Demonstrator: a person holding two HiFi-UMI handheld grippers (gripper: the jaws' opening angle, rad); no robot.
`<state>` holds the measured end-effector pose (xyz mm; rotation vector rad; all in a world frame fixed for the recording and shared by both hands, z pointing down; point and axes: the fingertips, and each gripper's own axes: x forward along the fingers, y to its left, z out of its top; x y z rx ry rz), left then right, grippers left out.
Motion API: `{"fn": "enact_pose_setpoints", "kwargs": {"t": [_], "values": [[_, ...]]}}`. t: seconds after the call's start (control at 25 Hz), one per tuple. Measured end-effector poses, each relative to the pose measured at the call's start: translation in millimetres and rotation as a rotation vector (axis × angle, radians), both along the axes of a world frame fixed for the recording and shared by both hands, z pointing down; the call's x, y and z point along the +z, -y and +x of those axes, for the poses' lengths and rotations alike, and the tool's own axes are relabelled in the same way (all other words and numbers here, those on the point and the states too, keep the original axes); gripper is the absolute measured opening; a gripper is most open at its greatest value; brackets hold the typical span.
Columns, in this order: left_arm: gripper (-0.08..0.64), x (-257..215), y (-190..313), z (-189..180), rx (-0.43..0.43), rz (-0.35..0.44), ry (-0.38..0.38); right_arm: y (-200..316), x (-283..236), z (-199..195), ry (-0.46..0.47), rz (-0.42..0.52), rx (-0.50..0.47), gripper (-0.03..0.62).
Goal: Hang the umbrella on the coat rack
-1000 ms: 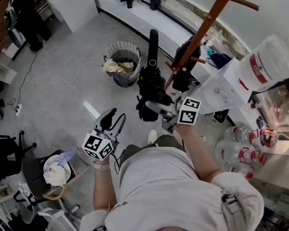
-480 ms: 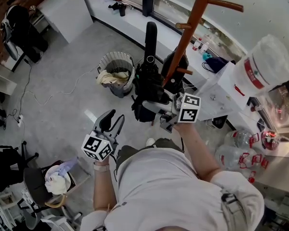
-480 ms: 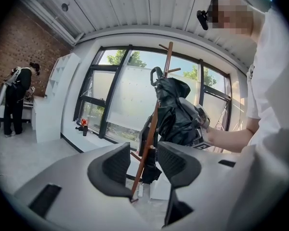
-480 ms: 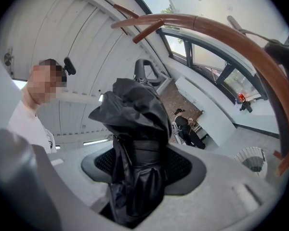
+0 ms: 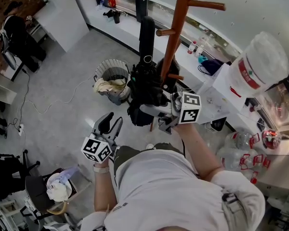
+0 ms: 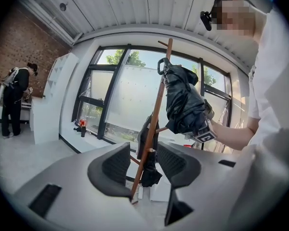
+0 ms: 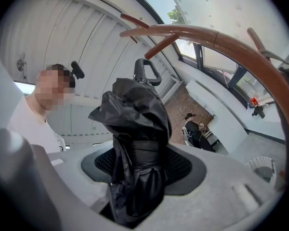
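The right gripper (image 7: 142, 165) has its jaws clamped around the strapped waist of the folded black umbrella (image 7: 137, 124), pads pressing it from both sides and holding it handle-up. In the past second that gripper has come up and tipped the umbrella higher. In the head view the bundle (image 5: 145, 81) now sits right beside the brown pole of the coat rack (image 5: 176, 28), nearer than it was. That reads as the lift toward a peg, with the hanging not yet done. The loop handle (image 7: 147, 71) is still below the 2 upper pegs (image 7: 161, 44) and apart from them.

The left gripper (image 6: 147, 165) rides low with its jaws apart and nothing in them. The rack pole (image 6: 156, 109) only shows through the gap from farther off.

Around the rack, a dark item (image 6: 147, 148) already hangs from a lower peg, so that level is taken and could snag the canopy. The pole itself stands between the loop and the far pegs. A wire waste basket (image 5: 111, 76) sits on the floor near the rack. A big water jug (image 5: 255, 66) crowds the right, and another person (image 6: 14, 95) stands well away.
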<state>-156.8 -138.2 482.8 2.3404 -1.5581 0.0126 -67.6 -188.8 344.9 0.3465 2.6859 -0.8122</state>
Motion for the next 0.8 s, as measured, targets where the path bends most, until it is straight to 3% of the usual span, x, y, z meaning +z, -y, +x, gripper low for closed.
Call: {"fn": "enact_pose_setpoints", "kwargs": {"t": [0.8], "values": [[0.157,4,35,2,0.223,-0.030,0.021,1,3,7,0.065,-0.042,0.083,0.264]]}}
